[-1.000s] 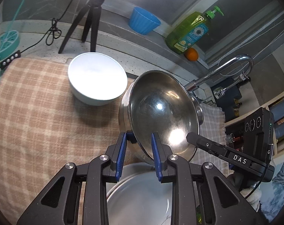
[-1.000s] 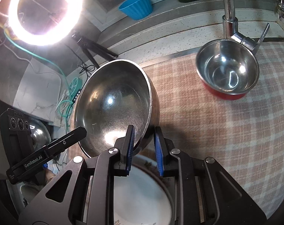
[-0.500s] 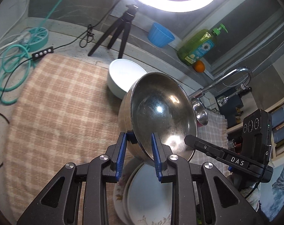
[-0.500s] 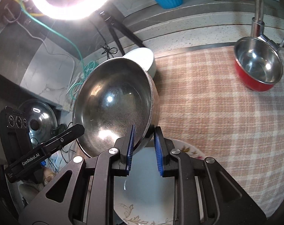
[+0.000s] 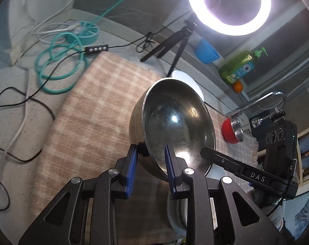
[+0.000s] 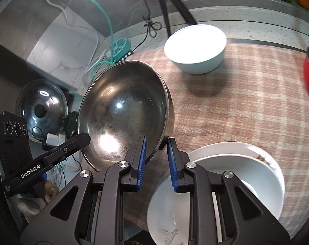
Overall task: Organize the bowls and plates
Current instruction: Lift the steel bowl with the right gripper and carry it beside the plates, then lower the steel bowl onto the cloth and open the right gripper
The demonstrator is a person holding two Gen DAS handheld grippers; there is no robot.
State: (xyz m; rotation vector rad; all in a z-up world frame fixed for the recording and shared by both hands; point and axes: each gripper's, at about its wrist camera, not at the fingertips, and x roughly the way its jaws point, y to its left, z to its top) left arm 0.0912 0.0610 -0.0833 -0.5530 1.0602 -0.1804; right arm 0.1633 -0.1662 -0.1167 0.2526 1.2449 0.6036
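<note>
The steel bowl [image 5: 175, 126] was held in the air above the checked cloth [image 5: 89, 106] on the desk, tilted well over with its mouth turned toward the cameras. The left claw [image 5: 150, 159] was closed down on one side of the rim, one blue pad inside and one outside; the right claw [image 6: 155, 155] was clamped the same way on the opposite side. Both were narrowed to the thickness of the wall.

Just below, at the near edge, stacked white plates [image 6: 226, 183] were seen. A white bowl [image 6: 195, 49] sat farther back on the cloth, and a red bowl [image 5: 231, 131] stood near the tap [image 5: 273, 98], well apart from the rest.

Risks, as judged: the rim was thin and polished, so slip at either pad was likely if the two claws were moved unevenly or twisted against each other. If one side were released first, the bowl would probably swing and drop onto the plates, and chipping could follow. A tilted set-down could leave it rocking or sliding off the stack.
</note>
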